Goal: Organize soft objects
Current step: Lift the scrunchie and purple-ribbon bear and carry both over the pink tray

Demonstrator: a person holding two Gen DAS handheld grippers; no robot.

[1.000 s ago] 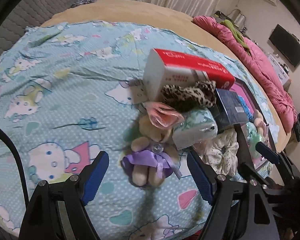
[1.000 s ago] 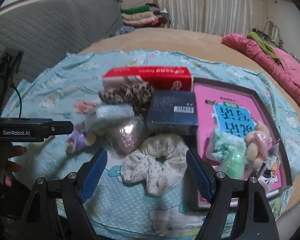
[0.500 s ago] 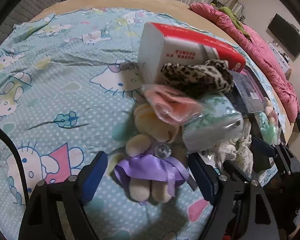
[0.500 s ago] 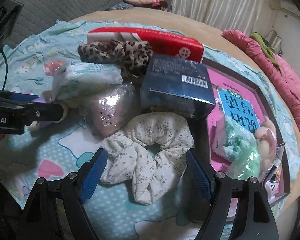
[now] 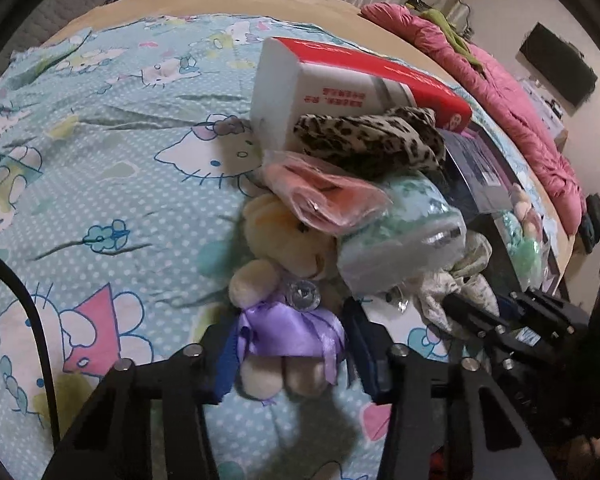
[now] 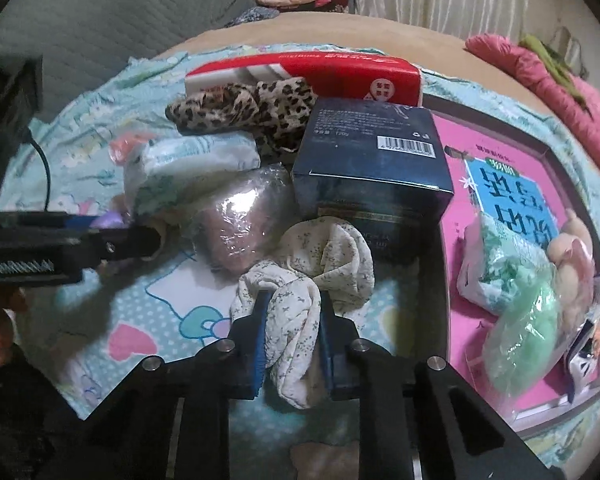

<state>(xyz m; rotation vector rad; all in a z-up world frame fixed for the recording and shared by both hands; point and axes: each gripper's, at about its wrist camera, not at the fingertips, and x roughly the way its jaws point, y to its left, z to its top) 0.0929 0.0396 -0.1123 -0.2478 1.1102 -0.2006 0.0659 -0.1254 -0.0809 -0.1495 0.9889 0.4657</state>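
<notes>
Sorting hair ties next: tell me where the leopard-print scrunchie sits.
The leopard-print scrunchie lies at the pile's far side in the right wrist view, against the red-and-white box, left of the dark blue box.

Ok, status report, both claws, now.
Left claw just closed on cream plush bear in purple satin dress. Right claw just closed on white floral fabric scrunchie. Dark blue cardboard box crowds scrunchie.

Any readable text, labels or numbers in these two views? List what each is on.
"120g", roughly: dark blue box, small print above its barcode; the rest is too small.
Red and white box: print blurred, unreadable.
Pink tray: large characters on its blue label, upside down, not legible.
Left gripper: side logo blurred.
</notes>
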